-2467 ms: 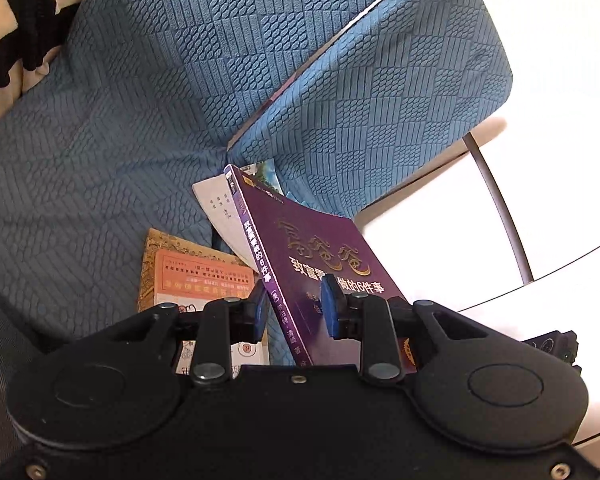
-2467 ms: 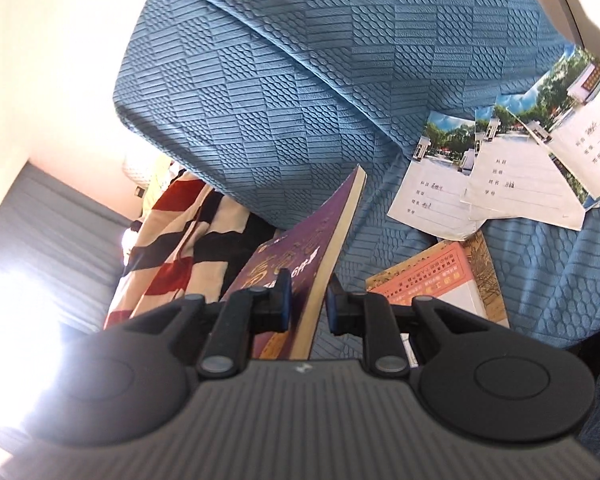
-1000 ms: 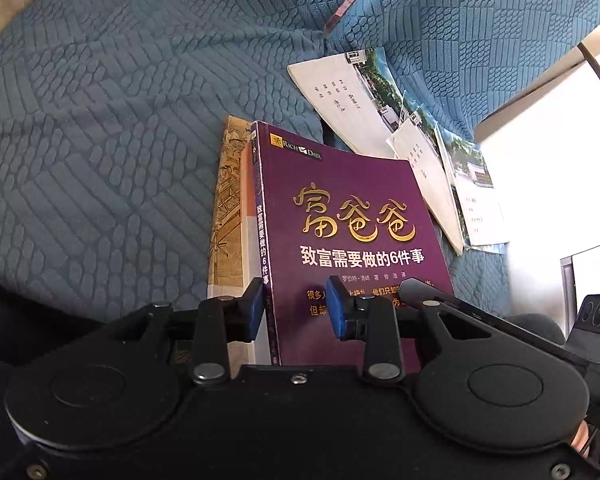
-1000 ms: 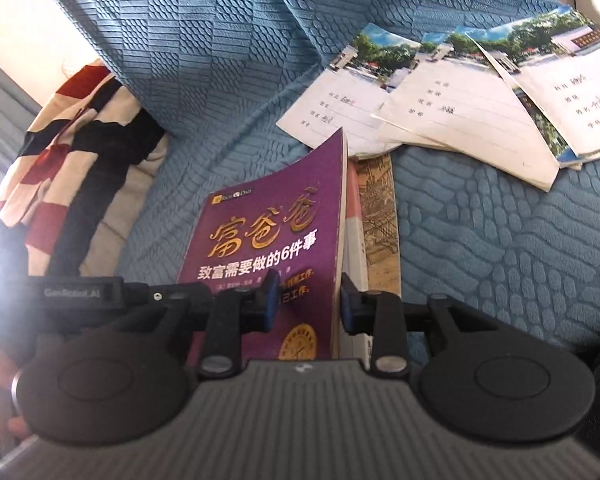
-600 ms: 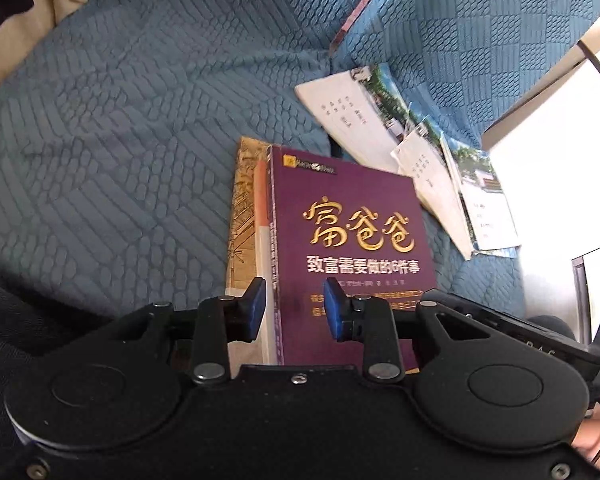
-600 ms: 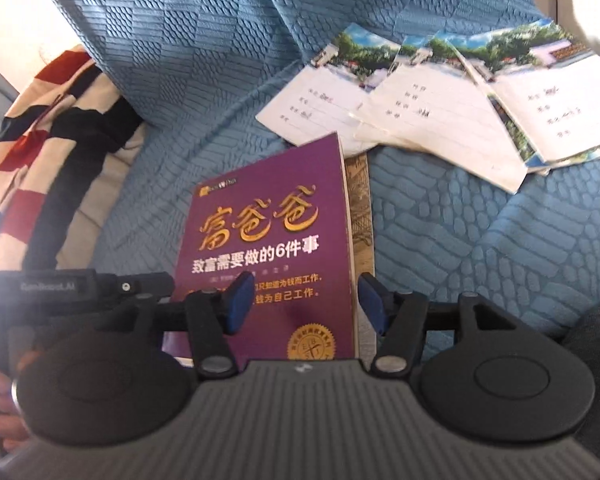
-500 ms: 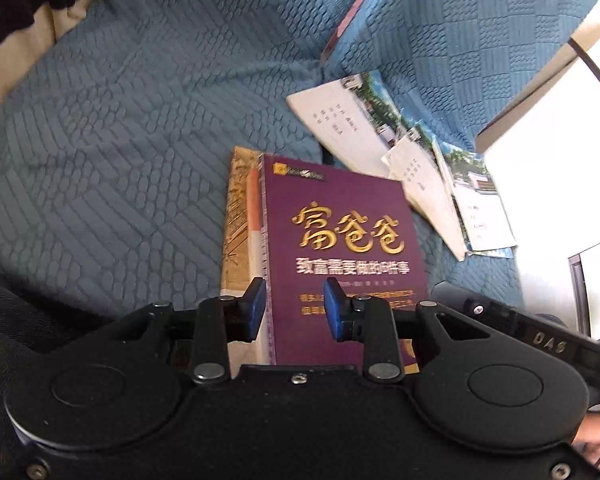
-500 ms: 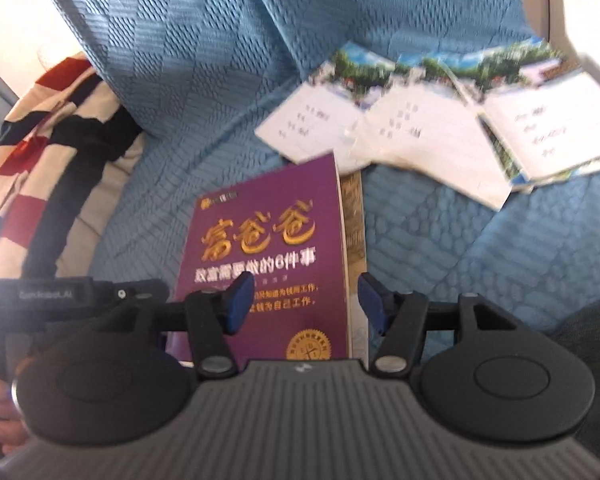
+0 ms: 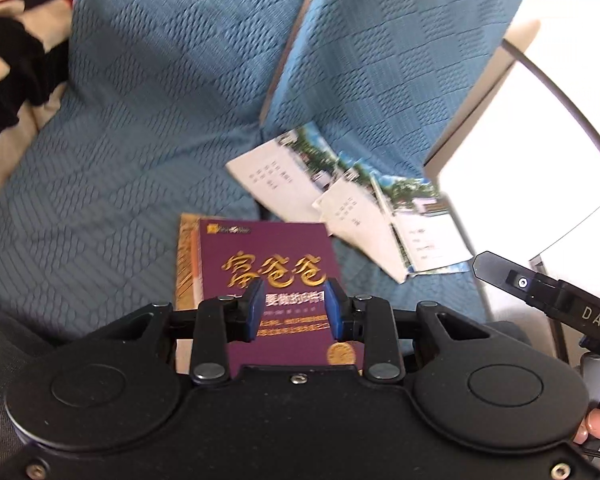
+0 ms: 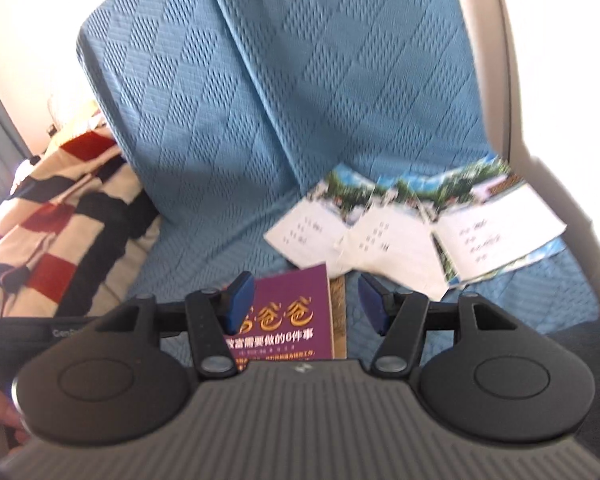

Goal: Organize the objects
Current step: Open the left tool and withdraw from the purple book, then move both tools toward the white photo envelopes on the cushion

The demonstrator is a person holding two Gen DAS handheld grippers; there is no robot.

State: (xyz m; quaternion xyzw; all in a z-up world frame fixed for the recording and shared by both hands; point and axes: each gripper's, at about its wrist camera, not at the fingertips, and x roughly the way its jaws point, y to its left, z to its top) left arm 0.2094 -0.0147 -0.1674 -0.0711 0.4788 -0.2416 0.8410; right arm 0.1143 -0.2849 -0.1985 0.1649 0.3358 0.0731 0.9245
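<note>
Your purple book [image 9: 268, 276] now lies flat on the blue sofa cover [image 9: 112, 168], stacked on the orange-and-gold book [image 9: 186, 264], whose edge shows along its left side. A second ago both tools were still down at that book, and earlier you held it tilted up between them; now it rests free, farther below both cameras.

Your left gripper [image 9: 293, 308] hangs above the cover with its blue pads a modest gap apart, much as they were a second ago, and nothing is pinched between them. Your right gripper [image 10: 306, 300] has its pads spread clearly wider than a second ago, when they sat close on the book's edge; they too hold nothing.

The three white booklets [image 10: 412, 232] with landscape photos lie fanned and overlapping to the right of the books, just beyond the purple one's far corner, where they were before. The striped blanket [image 10: 56, 232] sits at the left of the seat.
</note>
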